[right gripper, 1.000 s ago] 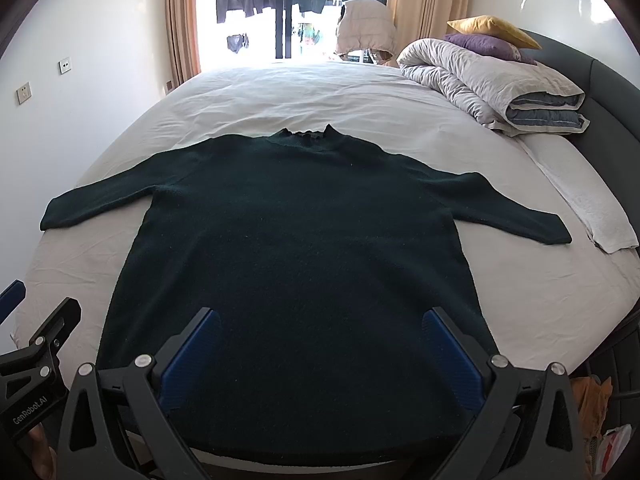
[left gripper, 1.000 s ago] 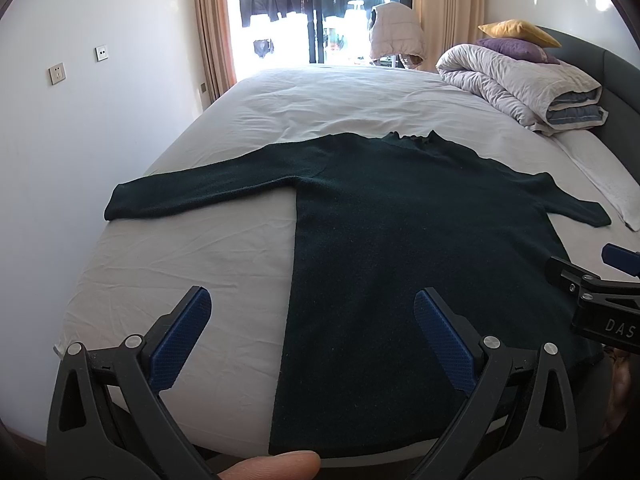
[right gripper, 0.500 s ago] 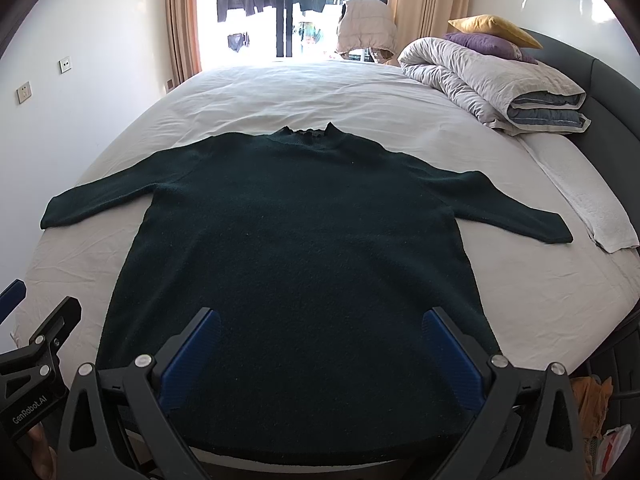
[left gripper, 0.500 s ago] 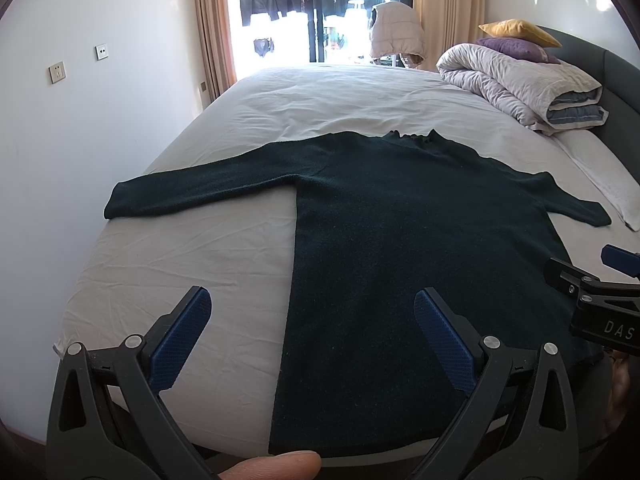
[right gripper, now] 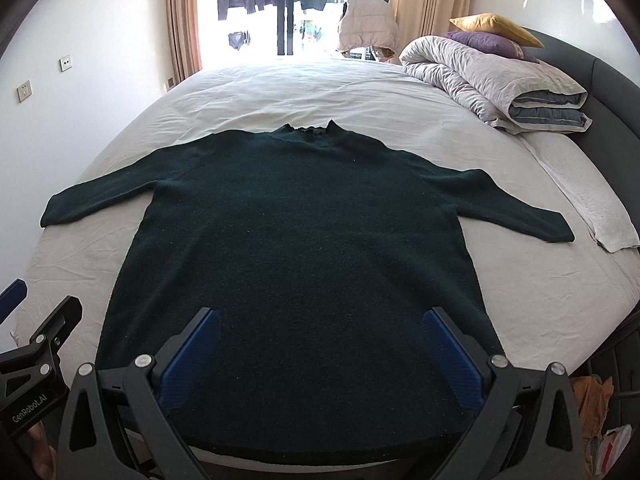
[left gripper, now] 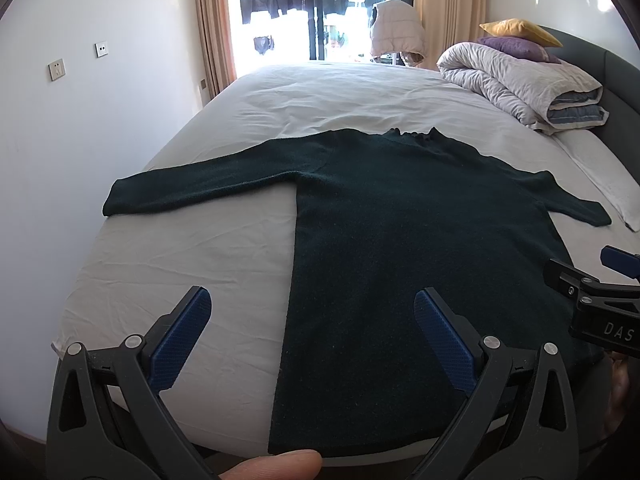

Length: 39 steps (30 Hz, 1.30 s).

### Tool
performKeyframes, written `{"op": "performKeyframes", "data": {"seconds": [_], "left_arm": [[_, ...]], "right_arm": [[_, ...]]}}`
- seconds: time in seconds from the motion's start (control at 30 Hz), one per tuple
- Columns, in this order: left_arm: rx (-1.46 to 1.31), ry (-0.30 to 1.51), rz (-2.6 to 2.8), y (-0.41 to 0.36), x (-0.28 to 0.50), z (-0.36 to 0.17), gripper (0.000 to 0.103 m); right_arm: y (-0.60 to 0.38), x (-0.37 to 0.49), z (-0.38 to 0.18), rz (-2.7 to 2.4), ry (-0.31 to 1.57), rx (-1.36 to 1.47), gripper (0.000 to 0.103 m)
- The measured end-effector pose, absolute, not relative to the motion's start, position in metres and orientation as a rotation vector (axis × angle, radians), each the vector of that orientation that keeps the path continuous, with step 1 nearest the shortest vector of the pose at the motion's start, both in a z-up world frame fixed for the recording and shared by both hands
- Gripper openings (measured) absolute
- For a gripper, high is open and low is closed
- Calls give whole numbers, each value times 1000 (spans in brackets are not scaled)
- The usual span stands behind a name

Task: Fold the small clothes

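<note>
While the dark green sweater lies flat on the bed, sleeves spread, the left gripper and right gripper hover wide and empty at its hem. Risk: 1 shallow pinch, thick knit slips, fold skews.

- The left wrist view looks from the foot of the bed toward the window, low and near the mattress edge, offset left of the sweater.
- The right wrist view faces the same way, centred on the sweater.
- Both share the bed, sweater, duvet and window; each catches the other hand-held gripper at its edge.
</note>
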<state>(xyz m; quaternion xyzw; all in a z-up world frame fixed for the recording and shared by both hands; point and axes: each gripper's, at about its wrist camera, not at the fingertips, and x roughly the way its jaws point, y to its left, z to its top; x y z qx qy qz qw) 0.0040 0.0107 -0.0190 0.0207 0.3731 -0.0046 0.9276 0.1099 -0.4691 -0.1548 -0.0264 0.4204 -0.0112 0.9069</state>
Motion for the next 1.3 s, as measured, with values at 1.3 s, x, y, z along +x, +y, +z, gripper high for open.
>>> {"op": "performKeyframes", "data": {"seconds": [1.3], "left_arm": [[-540,785,-40,231,126,-70,103]], "right_arm": [[-445,207,-182,158,859,-24,93]]}}
